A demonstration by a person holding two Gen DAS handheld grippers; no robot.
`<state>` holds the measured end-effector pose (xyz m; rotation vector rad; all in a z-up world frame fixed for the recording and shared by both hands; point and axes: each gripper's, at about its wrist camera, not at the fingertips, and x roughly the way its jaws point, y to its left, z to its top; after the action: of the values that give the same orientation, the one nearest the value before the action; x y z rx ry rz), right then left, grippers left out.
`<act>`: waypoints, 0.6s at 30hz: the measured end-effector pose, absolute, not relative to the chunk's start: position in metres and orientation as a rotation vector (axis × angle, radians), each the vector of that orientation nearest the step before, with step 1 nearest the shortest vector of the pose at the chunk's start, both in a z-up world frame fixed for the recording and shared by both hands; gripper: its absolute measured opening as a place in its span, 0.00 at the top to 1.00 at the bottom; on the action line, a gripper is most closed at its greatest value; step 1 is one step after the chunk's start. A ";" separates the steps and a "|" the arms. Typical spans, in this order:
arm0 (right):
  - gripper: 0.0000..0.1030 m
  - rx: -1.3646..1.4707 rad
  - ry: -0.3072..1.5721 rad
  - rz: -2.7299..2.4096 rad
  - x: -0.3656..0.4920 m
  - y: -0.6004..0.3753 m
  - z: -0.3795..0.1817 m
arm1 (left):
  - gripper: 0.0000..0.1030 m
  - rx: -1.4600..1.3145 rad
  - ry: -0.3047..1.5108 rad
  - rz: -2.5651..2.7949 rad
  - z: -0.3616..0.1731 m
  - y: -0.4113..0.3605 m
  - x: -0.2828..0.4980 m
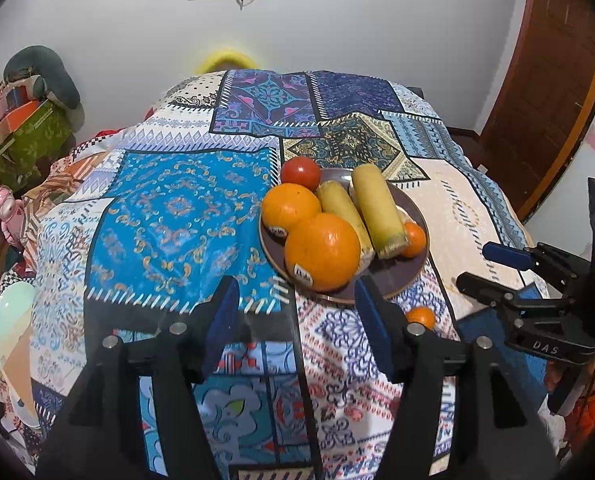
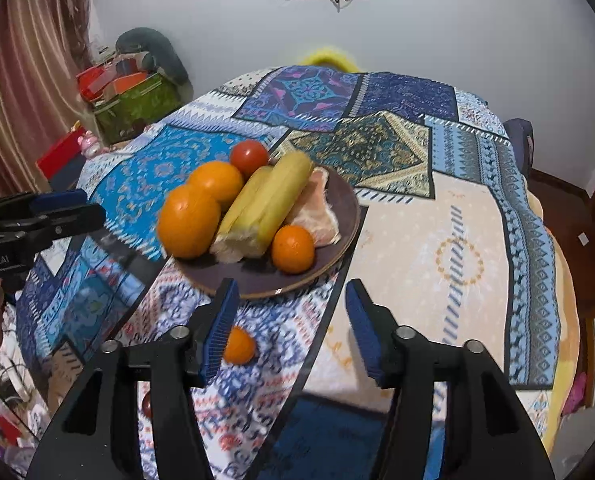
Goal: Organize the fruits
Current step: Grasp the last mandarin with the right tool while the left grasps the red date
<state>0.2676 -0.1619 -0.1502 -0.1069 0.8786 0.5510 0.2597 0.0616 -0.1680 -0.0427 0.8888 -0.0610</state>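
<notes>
You are hovering both the left gripper (image 1: 295,316) and right gripper (image 2: 291,322) with jaws apart and empty. One small orange (image 2: 238,345) is lying on the quilt (image 2: 437,232), just beside the loaded plate (image 2: 257,280); you probably need to grasp it next.

A dark round plate (image 2: 337,240) sits on the patchwork cloth, piled with two large oranges (image 2: 188,222) at nine o'clock, a red tomato (image 2: 249,157) at eleven, two yellow bananas (image 2: 271,200) lying across the middle and a small mandarin (image 2: 293,249) at five. Another mandarin (image 2: 239,345) lies loose on the cloth at six o'clock, just off the plate.
</notes>
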 end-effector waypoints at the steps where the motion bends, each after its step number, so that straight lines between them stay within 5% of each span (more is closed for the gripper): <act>1: 0.42 -0.108 0.879 0.551 0.265 -0.161 -0.151 | 0.41 -0.041 0.889 -0.063 -0.168 0.062 0.256; 18: 0.43 -0.132 0.994 0.610 0.254 -0.130 -0.200 | 0.36 -0.036 0.951 -0.093 -0.212 0.060 0.241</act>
<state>0.2536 -0.1295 -0.2003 -0.1316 0.9937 0.6098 0.2405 0.0596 -0.2119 -0.0361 0.9513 -0.0928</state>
